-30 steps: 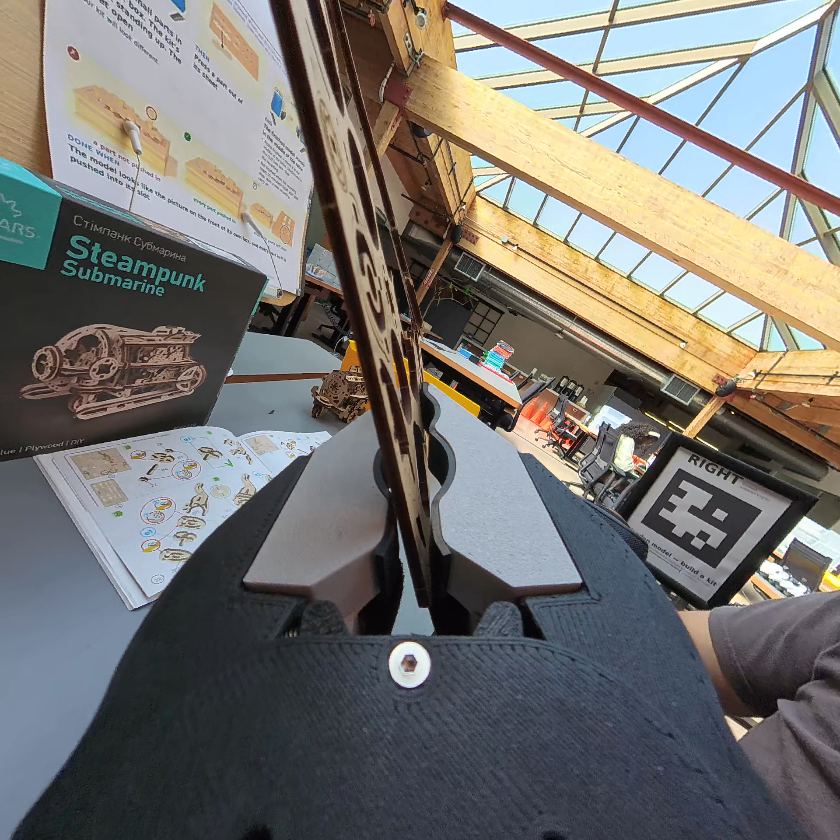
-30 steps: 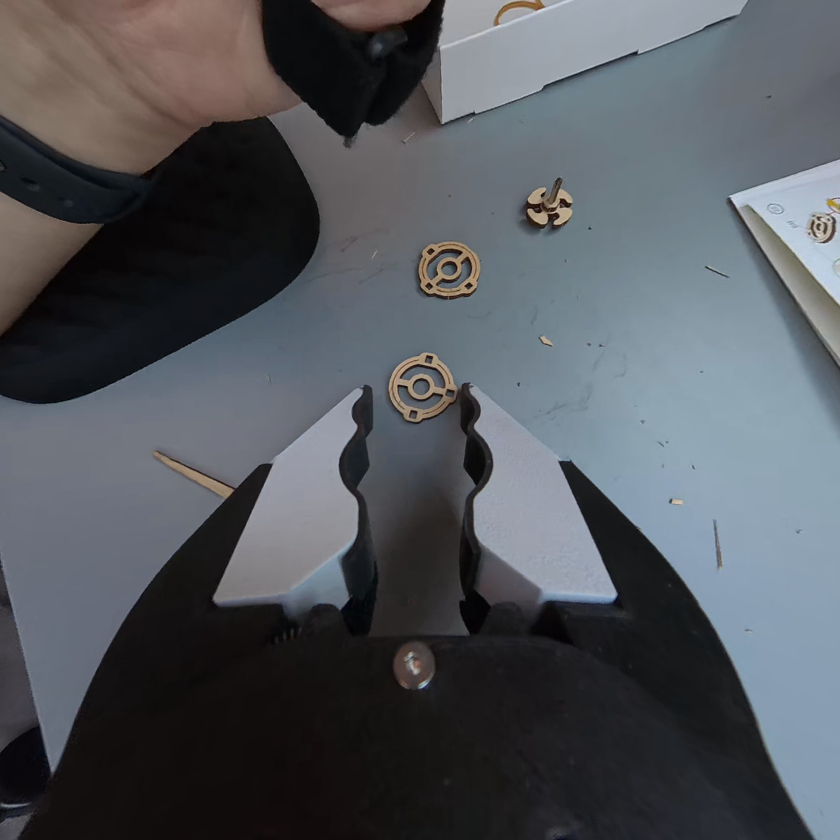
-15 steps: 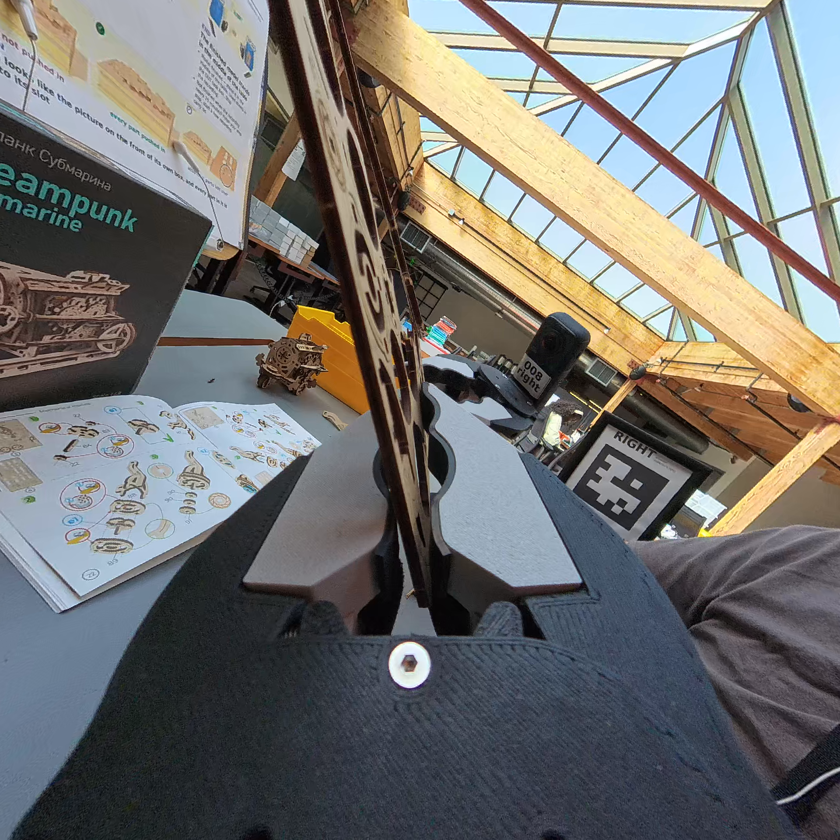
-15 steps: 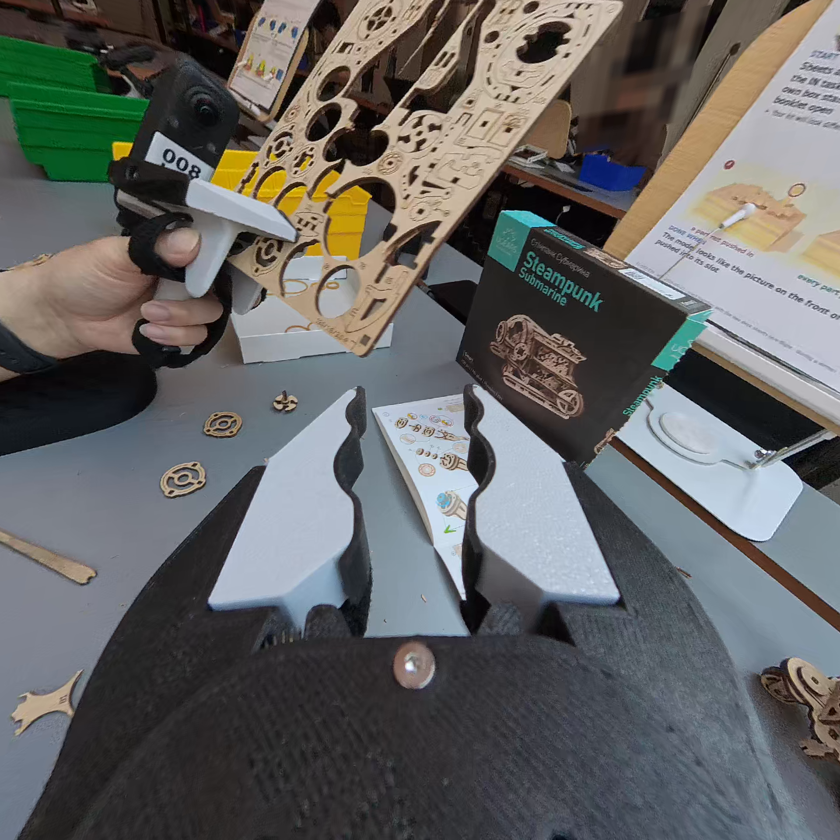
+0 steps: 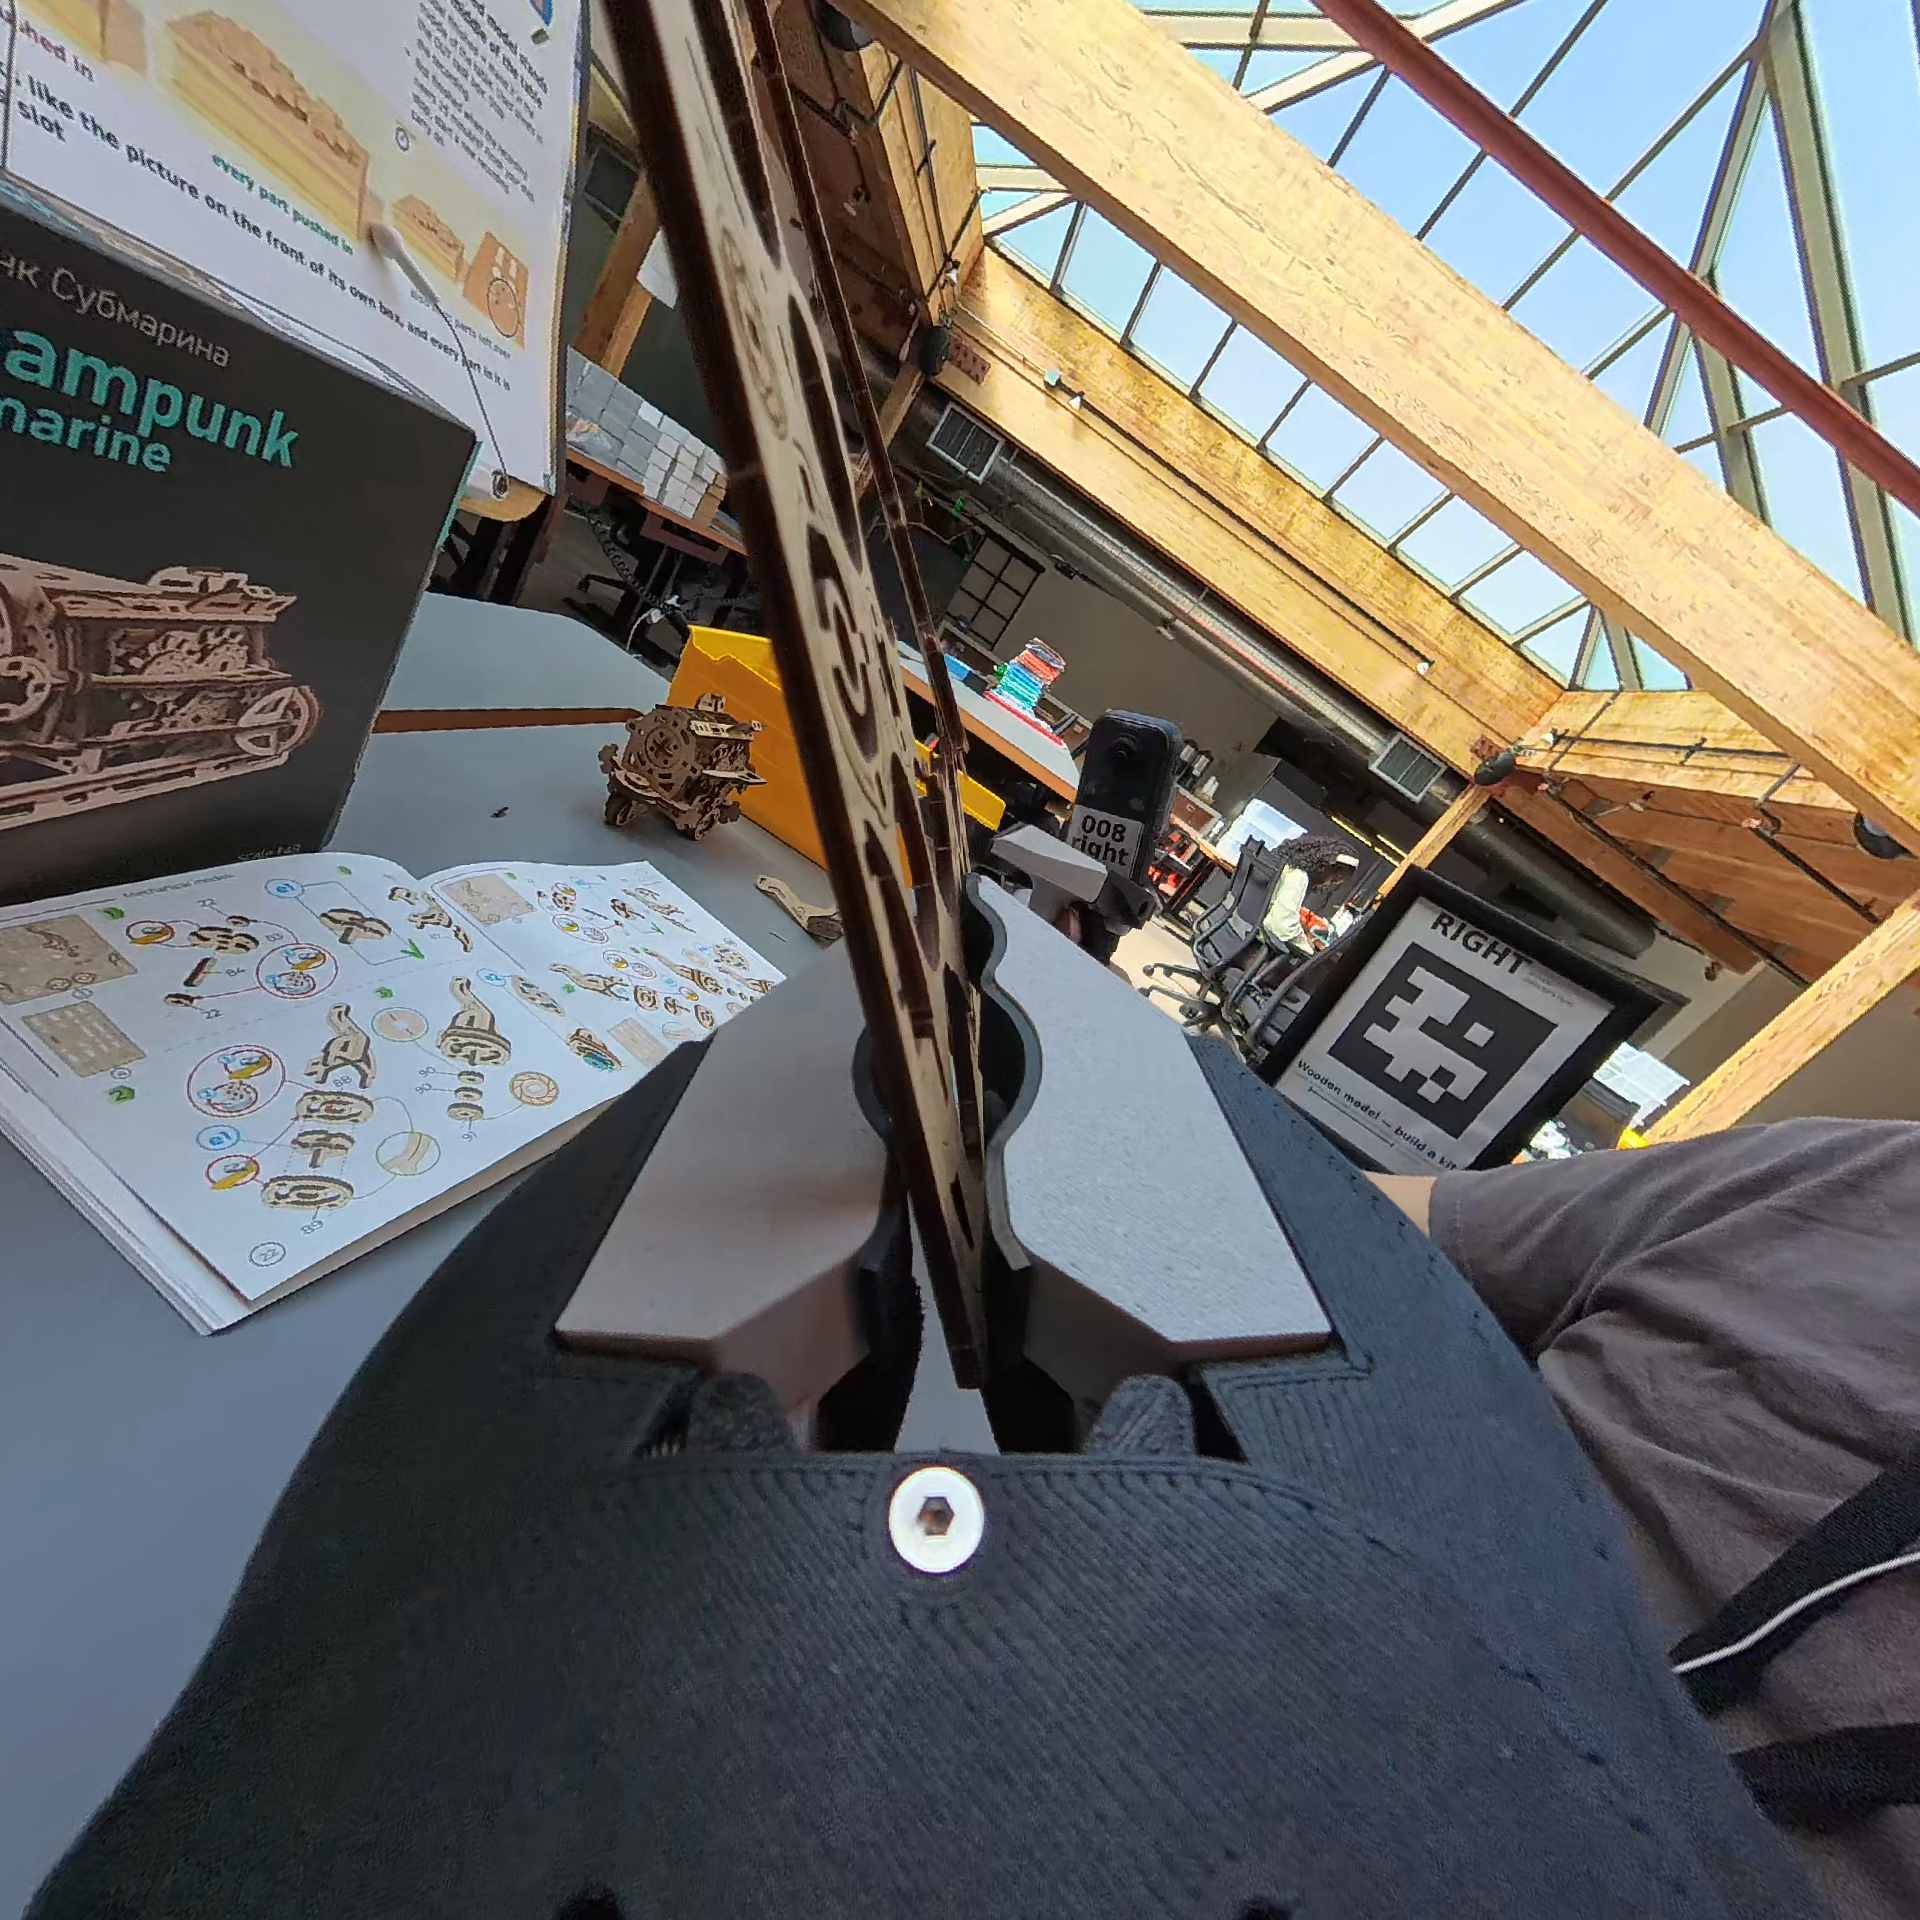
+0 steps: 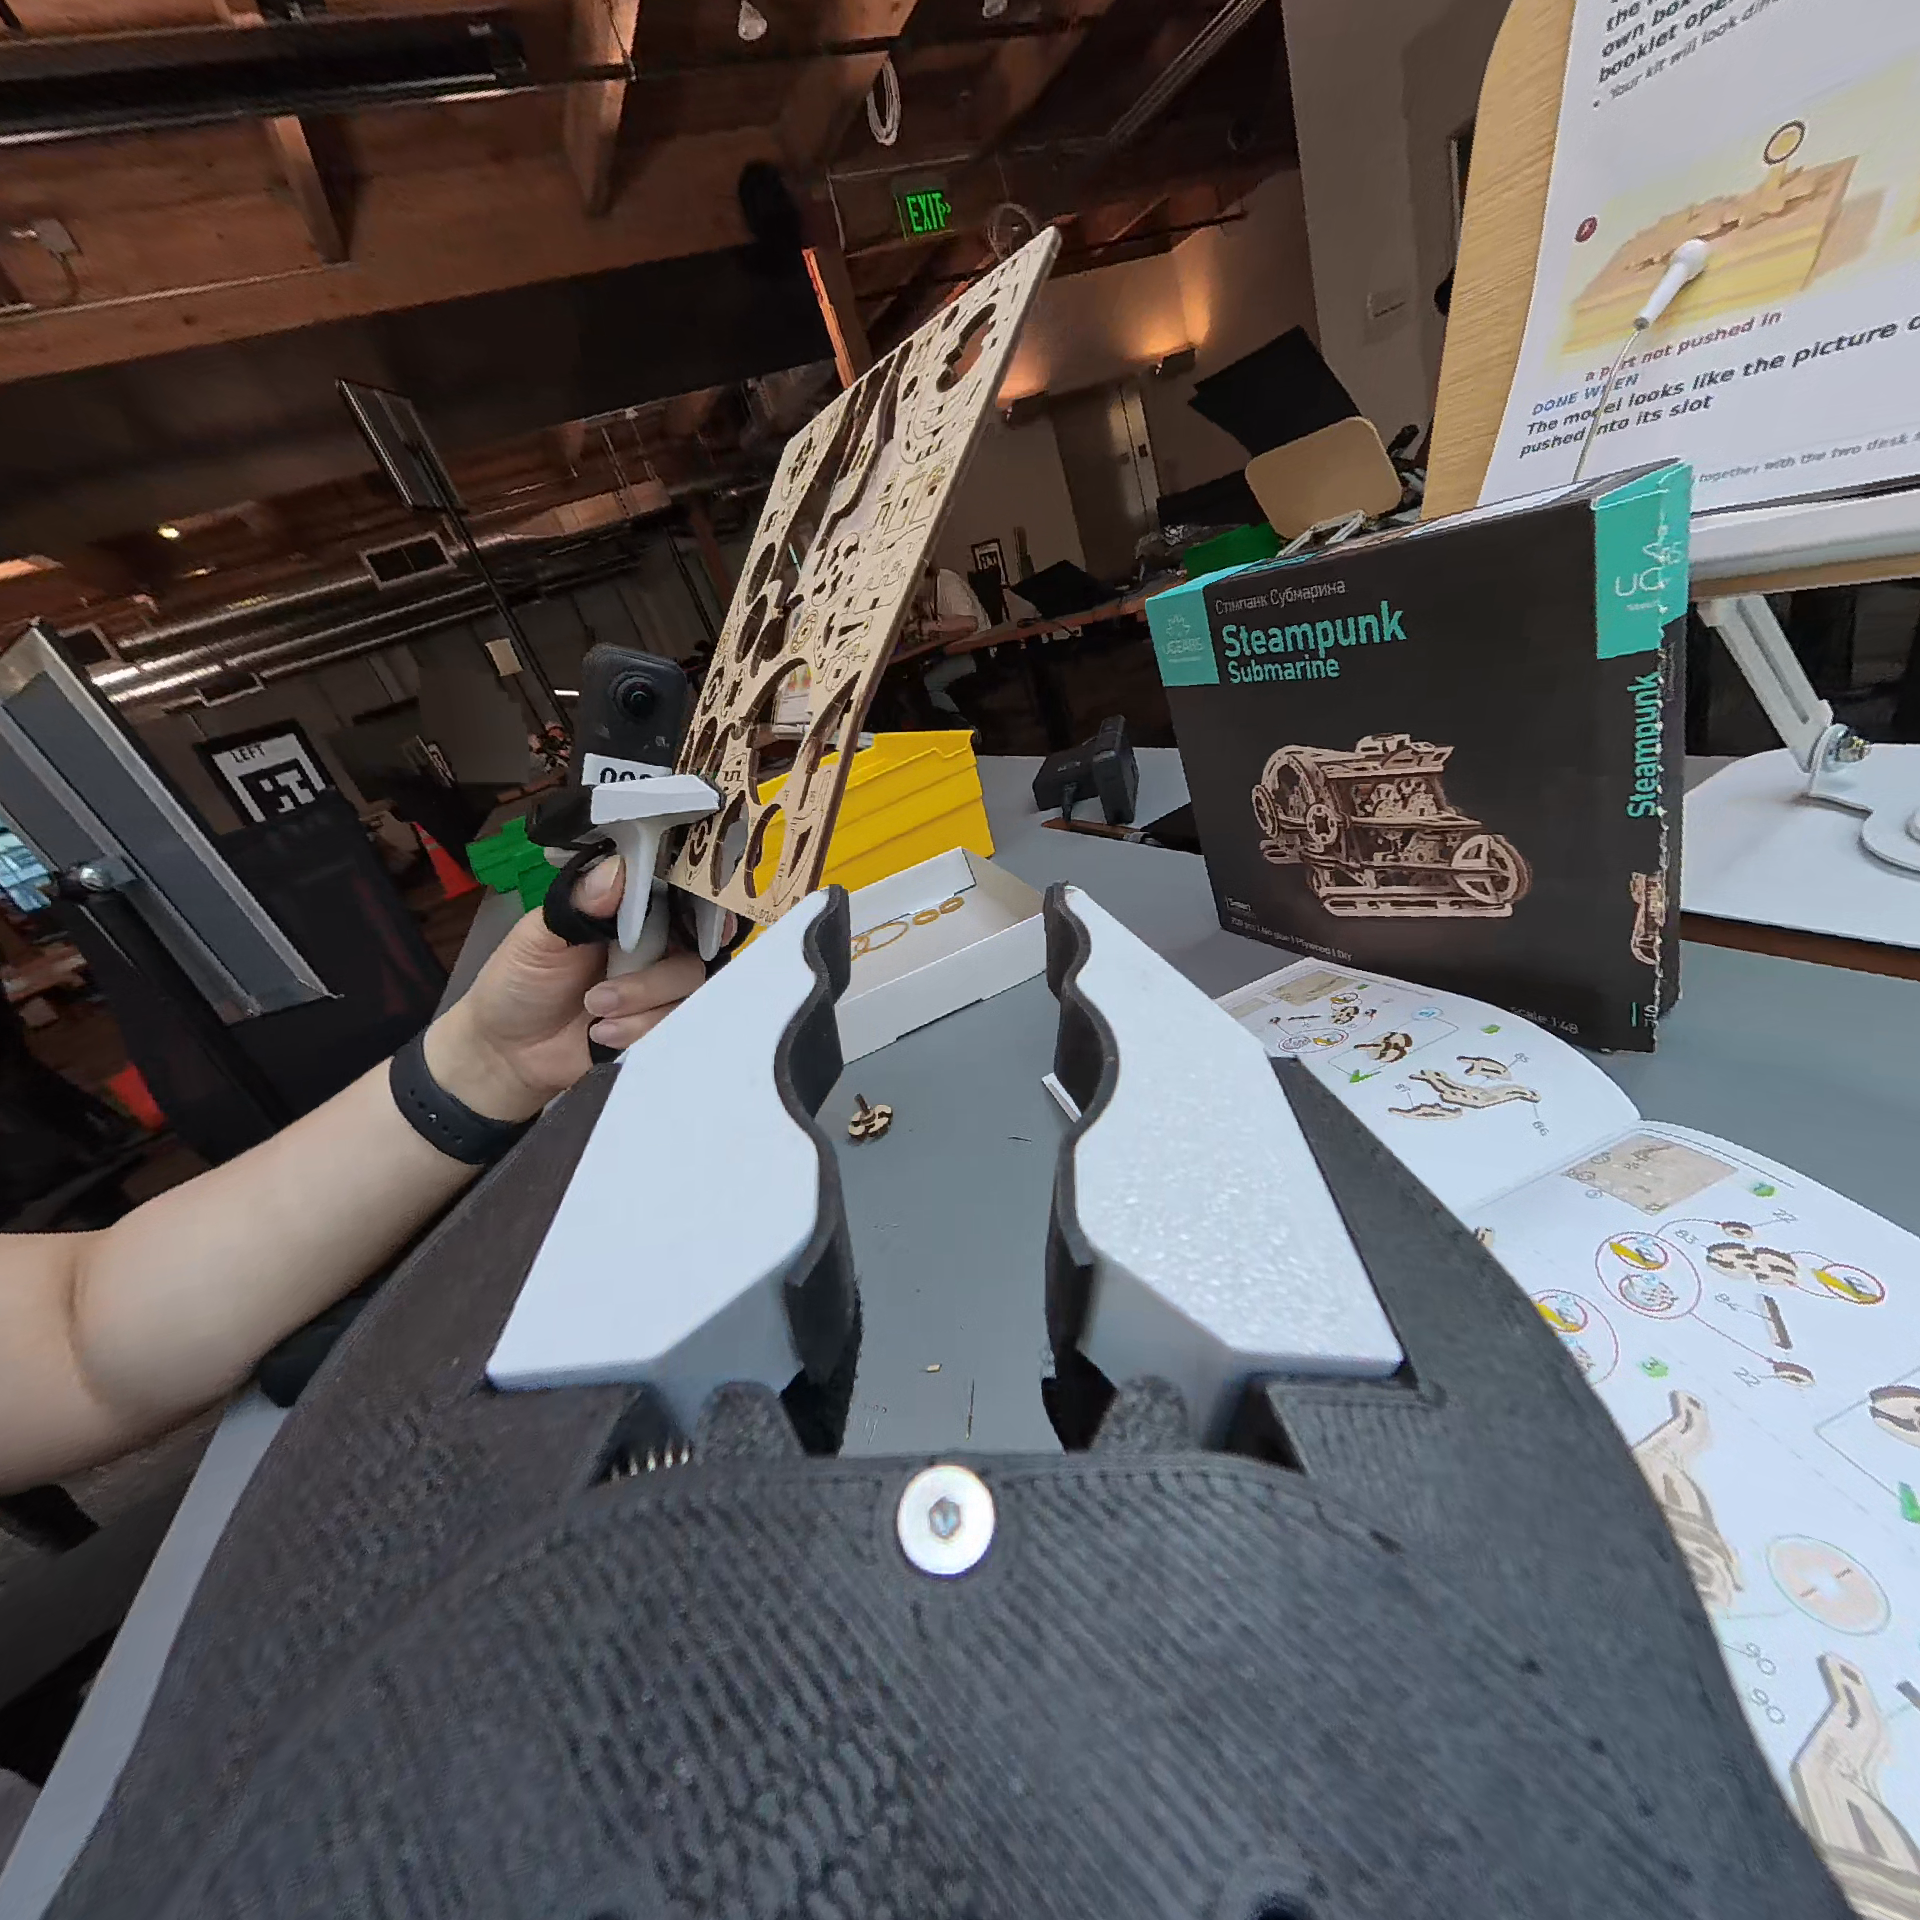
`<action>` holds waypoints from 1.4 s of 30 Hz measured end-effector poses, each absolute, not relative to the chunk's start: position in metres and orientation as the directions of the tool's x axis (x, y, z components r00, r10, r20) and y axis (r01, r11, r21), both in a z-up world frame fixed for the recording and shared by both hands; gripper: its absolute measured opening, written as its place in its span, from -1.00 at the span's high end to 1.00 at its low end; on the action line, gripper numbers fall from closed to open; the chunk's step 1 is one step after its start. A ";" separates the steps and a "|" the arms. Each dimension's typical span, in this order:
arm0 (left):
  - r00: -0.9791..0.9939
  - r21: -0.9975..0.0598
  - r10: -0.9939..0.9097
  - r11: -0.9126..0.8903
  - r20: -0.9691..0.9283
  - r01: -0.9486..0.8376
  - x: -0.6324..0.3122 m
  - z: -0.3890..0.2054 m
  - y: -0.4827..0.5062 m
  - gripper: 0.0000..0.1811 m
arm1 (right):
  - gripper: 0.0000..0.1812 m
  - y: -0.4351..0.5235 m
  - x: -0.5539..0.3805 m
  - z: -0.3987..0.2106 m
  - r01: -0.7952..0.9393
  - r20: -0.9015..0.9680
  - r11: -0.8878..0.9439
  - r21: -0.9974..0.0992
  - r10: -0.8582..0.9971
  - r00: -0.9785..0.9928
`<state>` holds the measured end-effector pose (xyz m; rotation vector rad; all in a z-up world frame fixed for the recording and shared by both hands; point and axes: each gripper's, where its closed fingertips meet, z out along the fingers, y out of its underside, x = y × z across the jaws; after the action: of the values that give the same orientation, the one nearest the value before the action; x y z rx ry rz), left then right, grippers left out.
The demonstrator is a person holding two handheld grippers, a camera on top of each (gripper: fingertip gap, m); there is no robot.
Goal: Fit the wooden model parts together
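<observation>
Grey bench [image 6: 935,1195] holds a dark box [image 6: 1434,769] and an open booklet [image 5: 343,1039]. Left claw [image 5: 940,997] pinches a wooden sheet [image 6: 862,592], held up in the air. Right claw [image 6: 945,925] is spread, holding nothing.

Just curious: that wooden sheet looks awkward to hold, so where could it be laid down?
Bare grey table lies between the white tray and the open booklet, with one small wooden part there. Right of that, booklet and box crowd it.

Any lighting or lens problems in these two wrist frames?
Left wrist view: bright skylight backlights the wooden sheet, its near face dark; beams bow from the wide lens. Right wrist view: dim hall, evenly lit box, slight blur toward the edges.
</observation>
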<state>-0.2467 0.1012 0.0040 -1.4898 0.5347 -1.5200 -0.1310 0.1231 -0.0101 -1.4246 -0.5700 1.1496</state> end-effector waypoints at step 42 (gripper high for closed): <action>0.443 -0.556 -0.337 -0.484 0.831 0.675 -0.544 -0.100 -0.106 0.98 | 0.68 0.113 -0.172 -0.069 -0.087 -0.399 -0.394 -0.915 0.848 0.349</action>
<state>-0.5441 -0.1064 -0.1000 -1.6783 -0.2969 -1.2450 -0.1717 0.1127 -0.0695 -1.6458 -0.6930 1.2124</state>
